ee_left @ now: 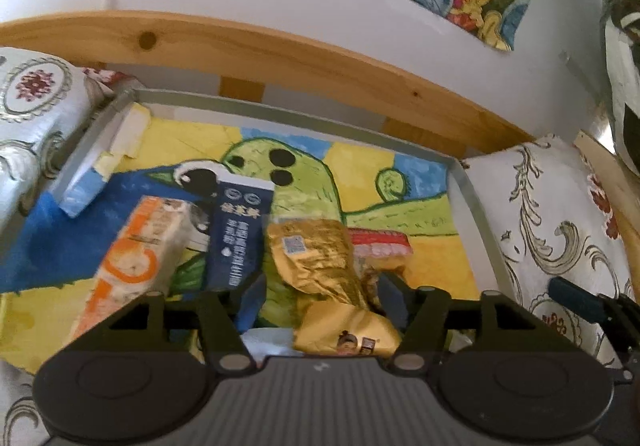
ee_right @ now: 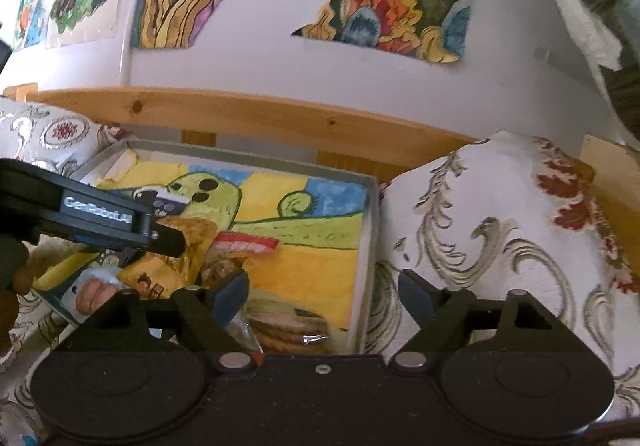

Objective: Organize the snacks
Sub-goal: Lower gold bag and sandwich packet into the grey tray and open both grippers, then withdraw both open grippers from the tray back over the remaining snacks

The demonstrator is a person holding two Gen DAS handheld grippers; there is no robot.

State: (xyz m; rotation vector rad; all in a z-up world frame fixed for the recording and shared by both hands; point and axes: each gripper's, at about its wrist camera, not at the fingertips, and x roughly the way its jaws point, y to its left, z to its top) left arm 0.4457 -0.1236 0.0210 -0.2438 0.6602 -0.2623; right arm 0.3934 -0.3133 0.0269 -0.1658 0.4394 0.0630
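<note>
My left gripper [ee_left: 322, 296] had its jaws fairly wide, and the gold snack bag [ee_left: 320, 266] lay between them. I could not tell if the pads really pressed it, because the bag was crumpled and covered the inner sides of the fingers. The near end of the bag reached down to the body of my gripper, and its far end pointed into the tray [ee_left: 466, 182].

My right gripper [ee_right: 322, 296] was open wide with nothing between its jaws. Its left finger [ee_right: 232, 294] hung over the near right part of the tray, and its right finger was over the patterned cloth [ee_right: 500, 230] outside the tray wall.

The tray was shallow and grey, with a painted paper of a green figure on yellow and blue lining its bottom. Inside it, at the left, stood an orange and white carton [ee_left: 136, 262], leaning, and just beside it to the right a dark blue box [ee_left: 236, 238]. Right of the gold bag, touching it, lay a small red and white packet [ee_left: 380, 244]. In the right wrist view a clear pack of round biscuits [ee_right: 280, 326] lay at the near edge of the tray, under my left finger.
</note>
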